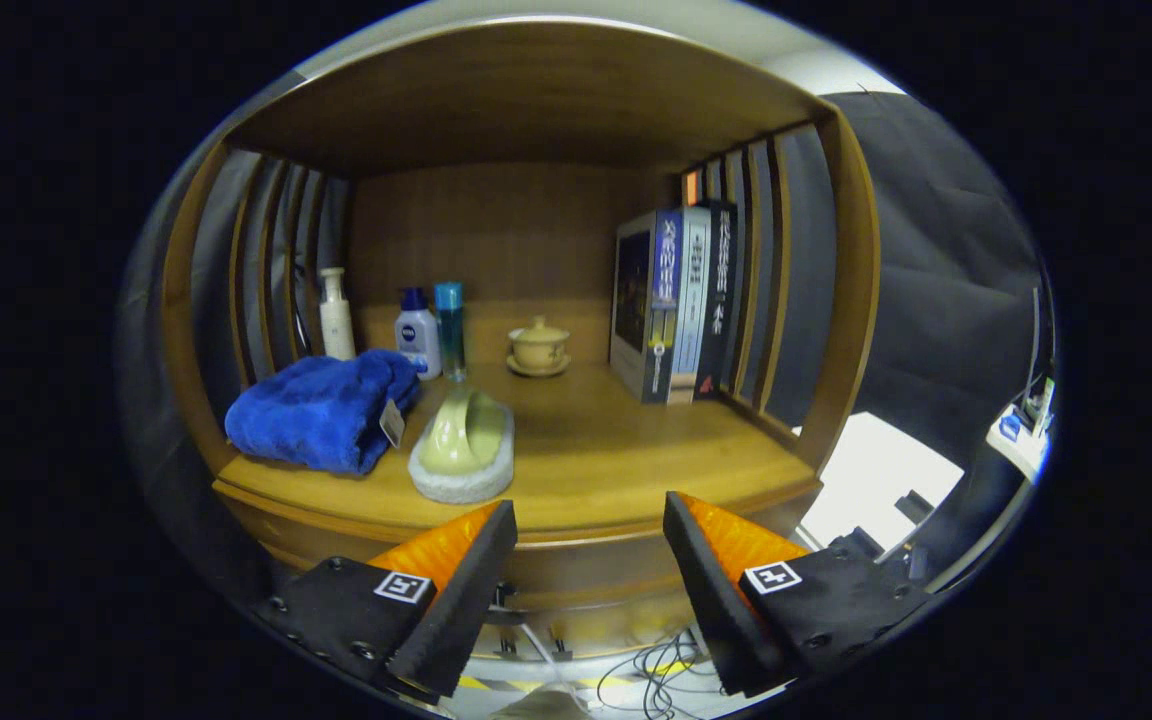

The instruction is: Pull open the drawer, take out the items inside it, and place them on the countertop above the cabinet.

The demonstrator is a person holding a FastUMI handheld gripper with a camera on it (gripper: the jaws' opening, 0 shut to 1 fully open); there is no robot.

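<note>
Since the gripper is spread wide with nothing in it, low centre of frame, the drawer front sits right behind its fingers. Looks like stiff, heavy wood; can't spot a handle, so I'd guess grab the top lip.

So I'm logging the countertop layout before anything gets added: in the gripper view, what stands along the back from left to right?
White pump bottle → white bottle with blue cap → slim teal bottle → lidded teacup on its saucer → row of upright books. The gripper hangs before the countertop's front edge, fingers open and holding nothing.
</note>
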